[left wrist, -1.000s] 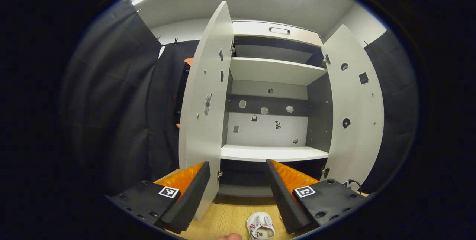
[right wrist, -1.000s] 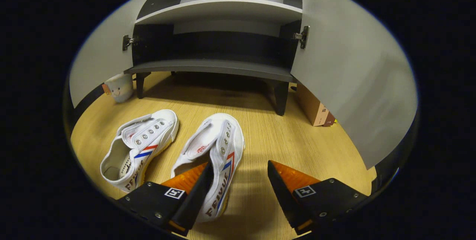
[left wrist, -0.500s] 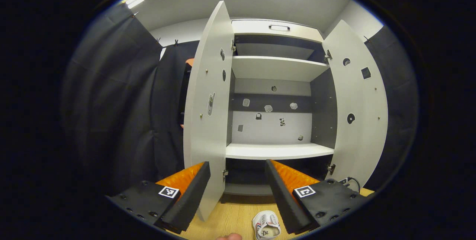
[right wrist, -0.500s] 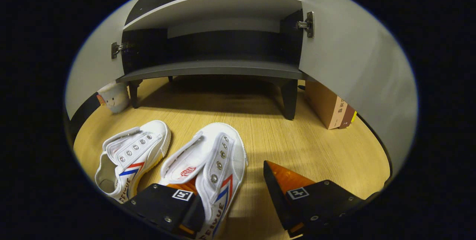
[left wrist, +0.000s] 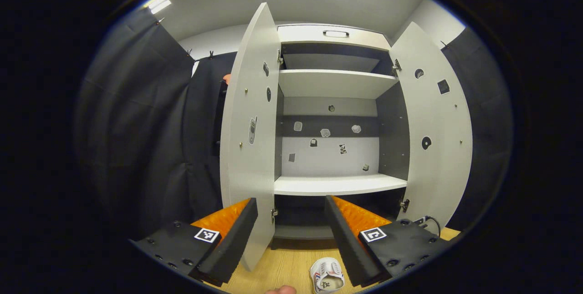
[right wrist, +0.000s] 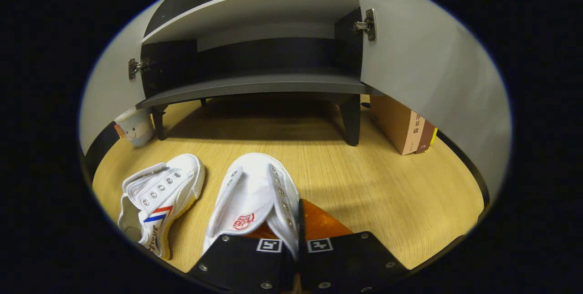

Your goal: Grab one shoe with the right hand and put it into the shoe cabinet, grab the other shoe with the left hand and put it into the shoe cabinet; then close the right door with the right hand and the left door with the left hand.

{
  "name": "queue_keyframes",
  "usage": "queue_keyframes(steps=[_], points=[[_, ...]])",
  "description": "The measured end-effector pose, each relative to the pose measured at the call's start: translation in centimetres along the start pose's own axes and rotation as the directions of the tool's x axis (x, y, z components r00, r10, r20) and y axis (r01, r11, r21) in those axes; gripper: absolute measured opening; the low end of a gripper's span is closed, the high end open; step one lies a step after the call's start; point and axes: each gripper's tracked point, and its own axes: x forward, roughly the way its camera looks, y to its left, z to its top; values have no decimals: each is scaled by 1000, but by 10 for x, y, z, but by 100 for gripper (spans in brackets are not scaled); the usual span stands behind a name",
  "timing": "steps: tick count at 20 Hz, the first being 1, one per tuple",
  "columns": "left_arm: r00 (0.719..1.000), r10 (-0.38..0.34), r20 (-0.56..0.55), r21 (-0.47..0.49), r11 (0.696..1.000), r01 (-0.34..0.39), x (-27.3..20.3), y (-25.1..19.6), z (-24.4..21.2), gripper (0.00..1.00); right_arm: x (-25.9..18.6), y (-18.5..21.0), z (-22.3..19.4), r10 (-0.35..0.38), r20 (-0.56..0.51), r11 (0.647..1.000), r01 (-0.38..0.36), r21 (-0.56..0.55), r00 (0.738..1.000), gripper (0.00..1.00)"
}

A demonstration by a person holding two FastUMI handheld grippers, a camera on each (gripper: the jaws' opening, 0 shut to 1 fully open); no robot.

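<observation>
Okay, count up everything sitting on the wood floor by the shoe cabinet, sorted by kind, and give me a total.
Shoes: 2, one pinched in the right claw, one lying free to its left
Plush toy: 1, by the cabinet's left leg
Books: 2, upright beside the right door
Total: 5

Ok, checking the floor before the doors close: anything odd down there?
A book stands against the cabinet leg, under the open right door, and a mug sits by the left leg. Otherwise normal.
</observation>
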Motion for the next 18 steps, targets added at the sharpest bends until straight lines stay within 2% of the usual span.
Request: queue_keyframes(steps=[1,5,6,7,10,14,18], points=[[1000,-3,6,3,1000,3,-1,-2,2,96,0,1,2,1,4,1000,-1,6,1000,2],[1000,-16,18,-5,1000,16,-1,-6,3,96,-16,2,3,18,0,1000,-18,8,1000,2],[1000,-21,19,-11,1000,21,-1,-8,3,99,-22,2,8,20,19,1000,-20,18,1000,2],[1000,-24,20,-16,1000,24,0,-9,2,96,-29,3,16,15,42,999,-16,31,999,2],[999,-31,21,-28,999,31,2,-11,1,97,-63,1,38,-8,99,999,3,48,995,1],[998,-48,28,-43,998,50,4,-15,1,96,-124,1,96,-17,202,996,-1,87,979,1],[997,-74,30,-55,996,75,6,-20,-2,96,-168,10,194,-1,357,995,-36,97,934,1]])
